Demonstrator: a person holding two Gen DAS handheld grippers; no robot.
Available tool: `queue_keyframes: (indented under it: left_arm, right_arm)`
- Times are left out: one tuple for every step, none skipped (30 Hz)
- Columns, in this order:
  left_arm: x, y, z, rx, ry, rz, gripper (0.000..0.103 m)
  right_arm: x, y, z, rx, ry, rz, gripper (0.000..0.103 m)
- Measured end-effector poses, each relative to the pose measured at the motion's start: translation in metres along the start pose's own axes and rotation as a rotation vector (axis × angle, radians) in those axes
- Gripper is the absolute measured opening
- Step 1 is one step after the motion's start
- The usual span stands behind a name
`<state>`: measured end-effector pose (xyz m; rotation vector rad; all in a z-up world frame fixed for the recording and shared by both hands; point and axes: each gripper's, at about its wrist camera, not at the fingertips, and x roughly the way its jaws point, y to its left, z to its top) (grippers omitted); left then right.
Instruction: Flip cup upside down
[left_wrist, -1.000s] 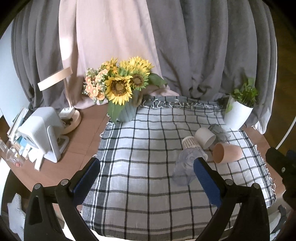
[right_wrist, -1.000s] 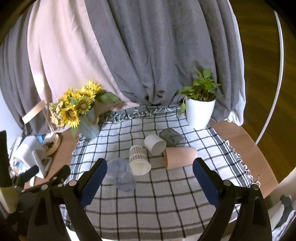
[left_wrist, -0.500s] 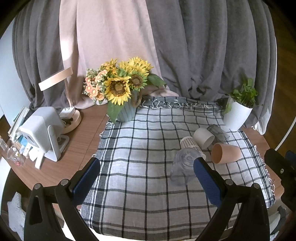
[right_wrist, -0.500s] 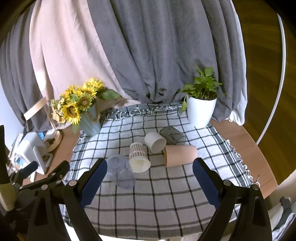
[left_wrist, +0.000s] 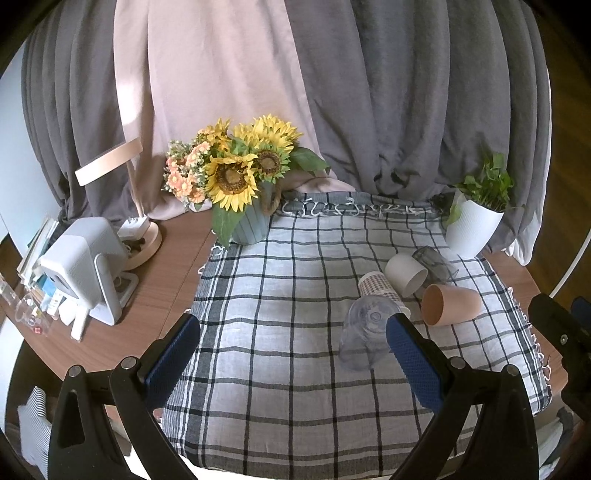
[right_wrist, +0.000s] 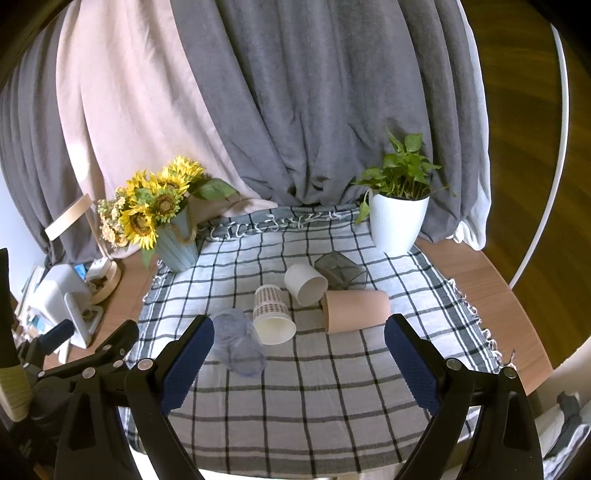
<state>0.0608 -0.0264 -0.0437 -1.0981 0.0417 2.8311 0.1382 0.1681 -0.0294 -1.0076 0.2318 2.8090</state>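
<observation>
Several cups lie on their sides on the checked cloth (right_wrist: 295, 387): a clear plastic cup (right_wrist: 238, 345), a patterned paper cup (right_wrist: 272, 315), a white cup (right_wrist: 306, 285), a tan cup (right_wrist: 356, 311) and a dark glass cup (right_wrist: 340, 271). In the left wrist view they show as the clear cup (left_wrist: 364, 338), patterned cup (left_wrist: 378, 290), white cup (left_wrist: 406, 273), tan cup (left_wrist: 448, 304) and dark cup (left_wrist: 434, 260). My left gripper (left_wrist: 291, 350) is open and empty, left of the cups. My right gripper (right_wrist: 299, 354) is open and empty, in front of them.
A sunflower vase (right_wrist: 173, 236) stands at the cloth's back left, a white potted plant (right_wrist: 399, 218) at the back right. A white device (left_wrist: 85, 266), a lamp base (left_wrist: 142, 240) and small clutter sit on the wooden table at left. Curtains hang behind.
Both grippers have drawn back and risen slightly, so the cups sit a little farther away in view. Nothing on the cloth has moved. Both stay open.
</observation>
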Motion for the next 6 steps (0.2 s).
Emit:
queue_keyframes:
  left_arm:
    - [0.0006, 0.0003, 0.0002, -0.002, 0.003, -0.002, 0.103]
    - [0.0011, 0.0007, 0.0004, -0.002, 0.004, -0.002, 0.103]
    - [0.0017, 0.0011, 0.0005, -0.003, 0.005, -0.003, 0.103]
    - [0.0019, 0.0009, 0.0001, -0.001, 0.006, -0.004, 0.103]
    - [0.0020, 0.0009, 0.0003, -0.001, 0.006, -0.005, 0.103]
    - [0.0022, 0.0011, 0.0003, 0.000, 0.007, -0.005, 0.103]
  right_arm:
    - [0.0001, 0.0001, 0.0000, -0.001, 0.000, -0.001, 0.094]
    - [0.0001, 0.0001, -0.0001, -0.001, 0.002, -0.001, 0.094]
    - [0.0001, 0.0001, 0.0006, -0.002, 0.002, 0.000, 0.094]
    - [0.0002, 0.0001, 0.0011, -0.004, 0.002, 0.000, 0.094]
    - [0.0003, 0.0004, 0.0013, -0.003, 0.004, -0.001, 0.094]
    - [0.0007, 0.0001, 0.0022, -0.004, 0.006, 0.000, 0.094]
